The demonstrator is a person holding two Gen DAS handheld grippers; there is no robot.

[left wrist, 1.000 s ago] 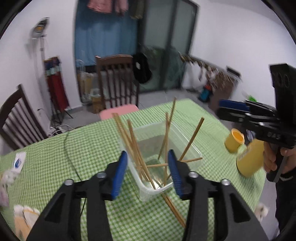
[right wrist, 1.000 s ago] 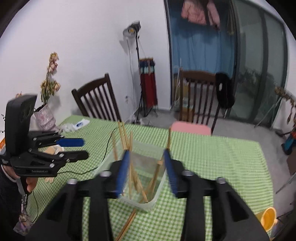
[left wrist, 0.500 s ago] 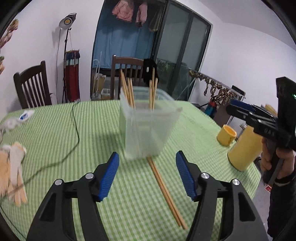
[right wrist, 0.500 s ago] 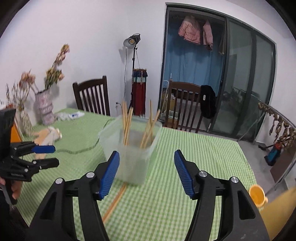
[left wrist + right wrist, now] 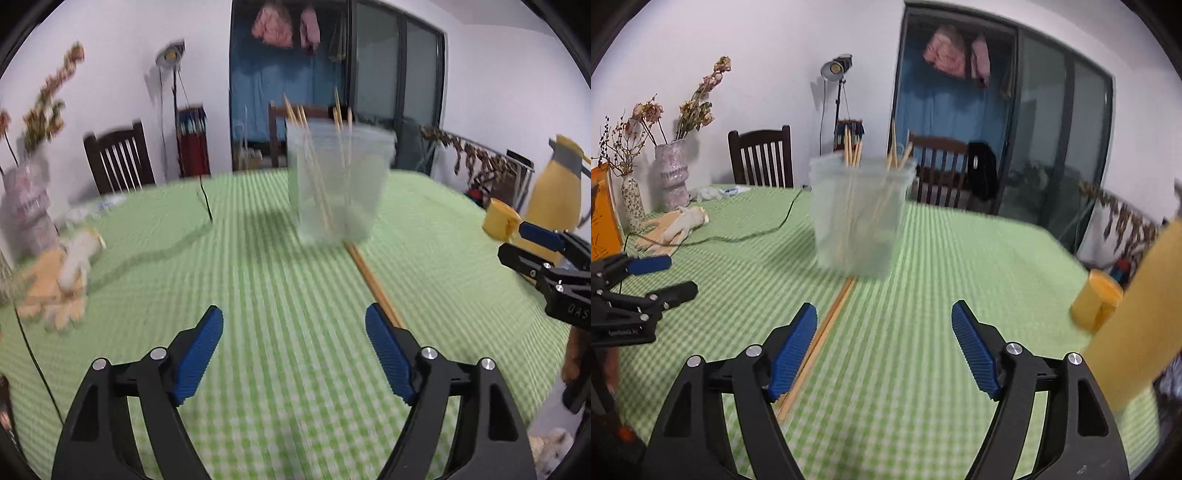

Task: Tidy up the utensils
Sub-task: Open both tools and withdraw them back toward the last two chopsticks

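Observation:
A clear plastic tub (image 5: pixel 338 181) (image 5: pixel 858 214) stands mid-table with several wooden chopsticks (image 5: pixel 314 162) (image 5: pixel 851 151) sticking up out of it. A loose pair of chopsticks (image 5: pixel 373 282) (image 5: pixel 823 332) lies flat on the green checked cloth, running from the tub's base toward me. My left gripper (image 5: pixel 293 325) hovers low over the cloth, its jaws opening with nothing between them; the pair lies just beside its right finger. My right gripper (image 5: pixel 884 321) is likewise opening and empty, with the pair beside its left finger. Each gripper shows at the edge of the other's view.
A yellow mug (image 5: pixel 500 221) (image 5: pixel 1095 304) and a tall yellow jug (image 5: pixel 554 192) (image 5: pixel 1141 317) stand at the table's right side. Pale gloves (image 5: pixel 59 280) (image 5: pixel 674 229), vases (image 5: pixel 670 177) with dried flowers and a black cable (image 5: pixel 746 236) lie left. Dark chairs (image 5: pixel 761 158) stand behind the table.
Both grippers have pulled back from the tub and sunk toward the cloth. Their jaws have spread wider. The view went from looking down into the tub to seeing it side-on.

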